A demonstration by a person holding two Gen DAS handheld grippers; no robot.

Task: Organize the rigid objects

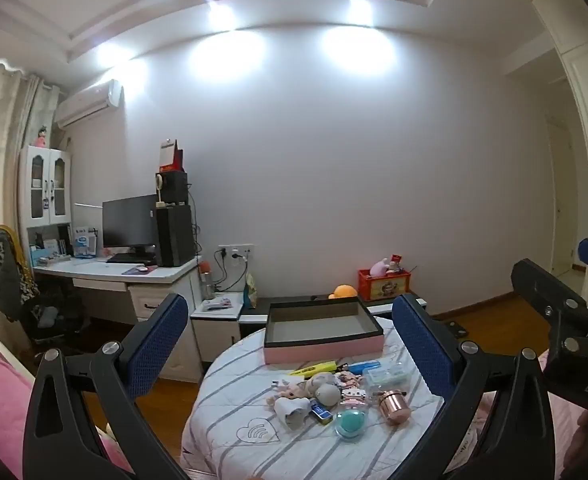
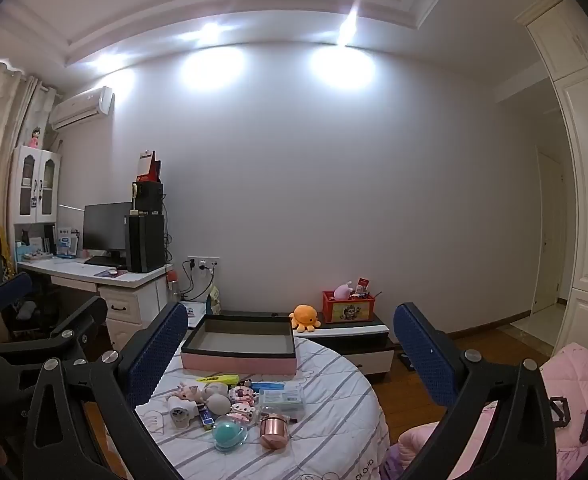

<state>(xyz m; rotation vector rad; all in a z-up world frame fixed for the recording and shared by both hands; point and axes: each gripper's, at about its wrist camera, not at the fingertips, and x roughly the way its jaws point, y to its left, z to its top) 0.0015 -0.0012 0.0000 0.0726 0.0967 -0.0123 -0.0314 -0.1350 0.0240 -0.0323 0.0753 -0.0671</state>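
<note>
A round table under a striped white cloth (image 1: 229,400) (image 2: 334,392) carries an empty pink box with a black rim (image 1: 322,322) (image 2: 239,342). In front of the box lies a cluster of small items: a yellow highlighter (image 1: 314,369) (image 2: 217,379), a clear plastic case (image 1: 386,376) (image 2: 283,398), a copper cup (image 1: 392,406) (image 2: 273,432), a teal ball in a clear shell (image 1: 350,424) (image 2: 227,434) and a doll figurine (image 1: 326,390) (image 2: 213,396). My left gripper (image 1: 291,304) (image 2: 49,296) and right gripper (image 2: 291,312) (image 1: 562,268) hover side by side short of the table, both open and holding nothing.
A desk (image 1: 105,270) with a monitor and computer tower stands at the left wall. Behind the table is a low cabinet (image 2: 350,330) with an orange plush (image 2: 305,317) and a red crate (image 2: 348,306). Pink bedding (image 2: 582,384) lies at the right, with wood floor around.
</note>
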